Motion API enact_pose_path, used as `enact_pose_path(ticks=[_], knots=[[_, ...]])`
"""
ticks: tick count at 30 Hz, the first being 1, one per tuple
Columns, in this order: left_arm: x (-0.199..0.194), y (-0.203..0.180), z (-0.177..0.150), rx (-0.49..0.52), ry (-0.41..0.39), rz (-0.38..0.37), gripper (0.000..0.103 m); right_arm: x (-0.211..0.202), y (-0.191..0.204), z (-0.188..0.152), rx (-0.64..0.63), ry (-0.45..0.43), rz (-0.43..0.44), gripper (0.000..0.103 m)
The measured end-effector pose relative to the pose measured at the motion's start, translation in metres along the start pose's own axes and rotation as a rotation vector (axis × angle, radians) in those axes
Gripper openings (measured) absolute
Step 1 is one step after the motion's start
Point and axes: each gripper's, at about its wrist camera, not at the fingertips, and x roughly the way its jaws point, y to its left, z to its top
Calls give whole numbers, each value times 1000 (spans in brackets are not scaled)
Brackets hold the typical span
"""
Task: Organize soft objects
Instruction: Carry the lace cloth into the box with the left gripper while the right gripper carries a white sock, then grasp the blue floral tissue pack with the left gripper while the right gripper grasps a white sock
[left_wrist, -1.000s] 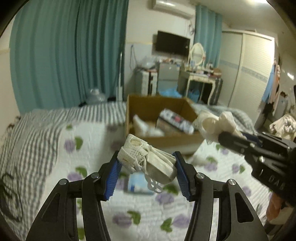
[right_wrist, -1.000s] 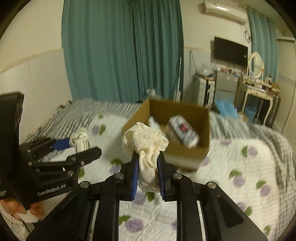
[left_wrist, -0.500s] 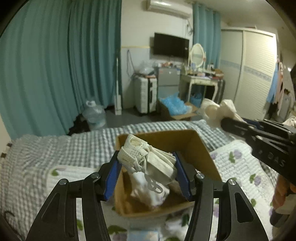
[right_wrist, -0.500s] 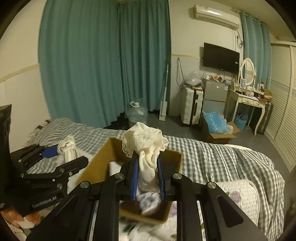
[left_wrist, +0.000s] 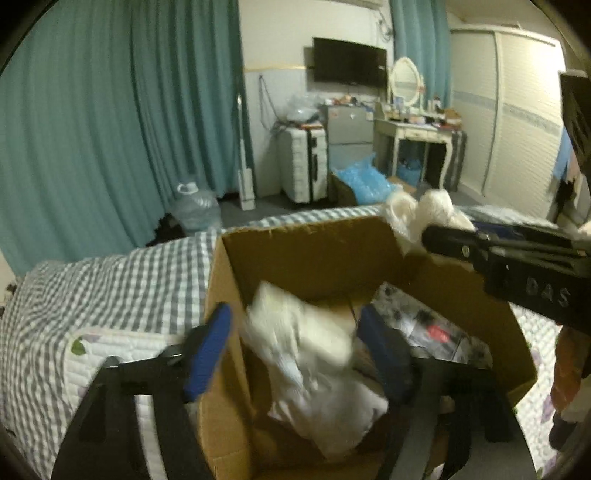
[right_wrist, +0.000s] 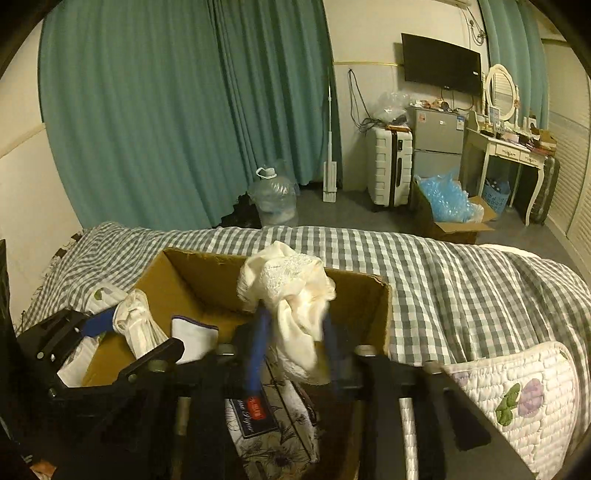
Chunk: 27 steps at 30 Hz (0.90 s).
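An open cardboard box (left_wrist: 317, 254) stands on the bed; it also shows in the right wrist view (right_wrist: 207, 280). My left gripper (left_wrist: 295, 347) is over the box with its jaws spread wide, and the white mesh cloth (left_wrist: 299, 328) is blurred between them, apart from both pads. From the right wrist view that cloth (right_wrist: 138, 328) hangs at the left gripper's tip. My right gripper (right_wrist: 295, 339) has its jaws parted around the cream lace cloth (right_wrist: 291, 291), which is blurred over the box. In the left wrist view this cloth (left_wrist: 421, 214) sits at the box's far right corner.
Inside the box lie white cloths (left_wrist: 325, 402) and a floral packet (right_wrist: 273, 424). The bed has a grey checked cover (right_wrist: 443, 273) and a quilted flower pad (right_wrist: 517, 398). On the floor beyond are a water jug (right_wrist: 273, 199), a suitcase (right_wrist: 389, 173) and a dressing table (right_wrist: 506, 147).
Both grippers have moved forward and down over the box. Both sets of jaws have opened, and the two cloths have come loose and are dropping, blurred.
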Motion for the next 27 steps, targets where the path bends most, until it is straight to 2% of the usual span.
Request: enact_pose_path(ticks=[1,2,5,8,14,16,18,22,27], knots=[[-3,2,1,-16,-8,0,85,-1,-2,-1,3,-2,-8,64],[-8,4,3,-30,-14,3,85,-4,-4,-1,7,-10,-14,68],[-26,8,10,-41,-30,29,85,-25,-2,-1,10,-52,-43,71],[-57,13,20,-37,-62,26,85,-55,0,8,4,-80,-71,78],[-153,20,37,-28,-202,25,86,-145,18,27,-15,-171,-105,88],[-184,22,39,-21,-240,29,96,-182,29,28,-27,-210,-113,96],[-213,25,39,-11,-283,51,97,-213,41,29,-47,-228,-101,96],[-252,35,30,-3,-312,47,97,-264,70,21,-107,-254,-159,101],[-263,43,1,9,-283,41,97,-298,92,-8,-101,-271,-175,101]])
